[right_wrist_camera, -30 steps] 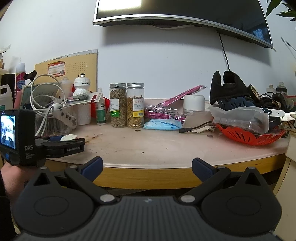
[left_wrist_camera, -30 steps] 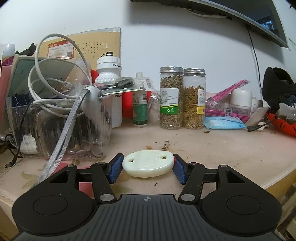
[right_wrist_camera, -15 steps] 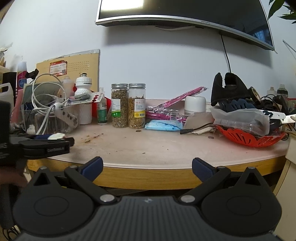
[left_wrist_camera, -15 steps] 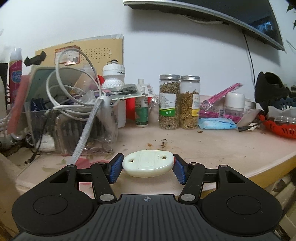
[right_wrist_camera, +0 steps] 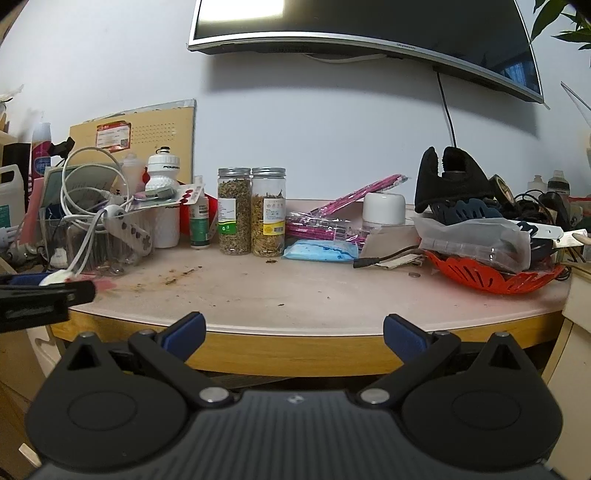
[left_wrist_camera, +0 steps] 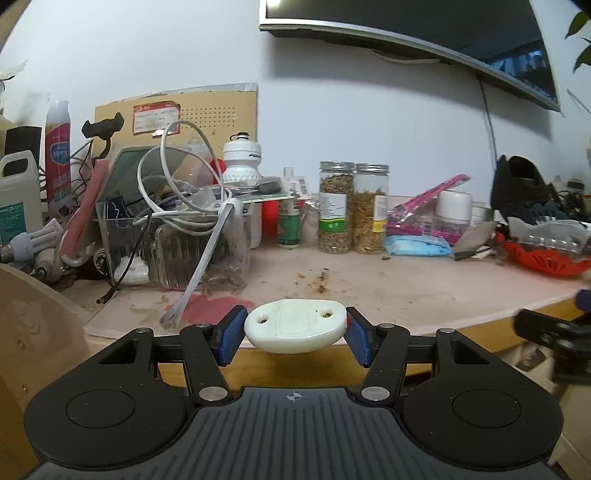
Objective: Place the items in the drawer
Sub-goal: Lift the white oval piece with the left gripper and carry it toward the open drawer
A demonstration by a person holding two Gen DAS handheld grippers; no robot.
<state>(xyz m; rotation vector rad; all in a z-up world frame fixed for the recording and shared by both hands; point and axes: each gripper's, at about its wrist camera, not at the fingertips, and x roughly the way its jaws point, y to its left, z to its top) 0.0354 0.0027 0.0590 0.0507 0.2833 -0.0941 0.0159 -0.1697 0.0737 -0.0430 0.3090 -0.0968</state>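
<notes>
My left gripper (left_wrist_camera: 295, 334) is shut on a white oval plastic piece (left_wrist_camera: 295, 325) with two screw holes, held in the air just in front of the table's front edge (left_wrist_camera: 424, 332). In the right wrist view the left gripper (right_wrist_camera: 48, 291) shows at the far left with the white piece (right_wrist_camera: 55, 277) between its fingers. My right gripper (right_wrist_camera: 293, 334) is open and empty, low in front of the table edge (right_wrist_camera: 295, 350). No drawer is visible in either view.
The table holds a clear box of cables (left_wrist_camera: 177, 236), a white bottle (left_wrist_camera: 242, 166), two herb jars (left_wrist_camera: 352, 206), a blue pack (left_wrist_camera: 417, 245) and a red basket (right_wrist_camera: 491, 275) with bags. A screen (right_wrist_camera: 362, 26) hangs on the wall. A beige panel (left_wrist_camera: 33, 325) stands at left.
My left gripper has pulled back and away from the tabletop with the white piece, which now hangs before the table edge. My right gripper has barely moved.
</notes>
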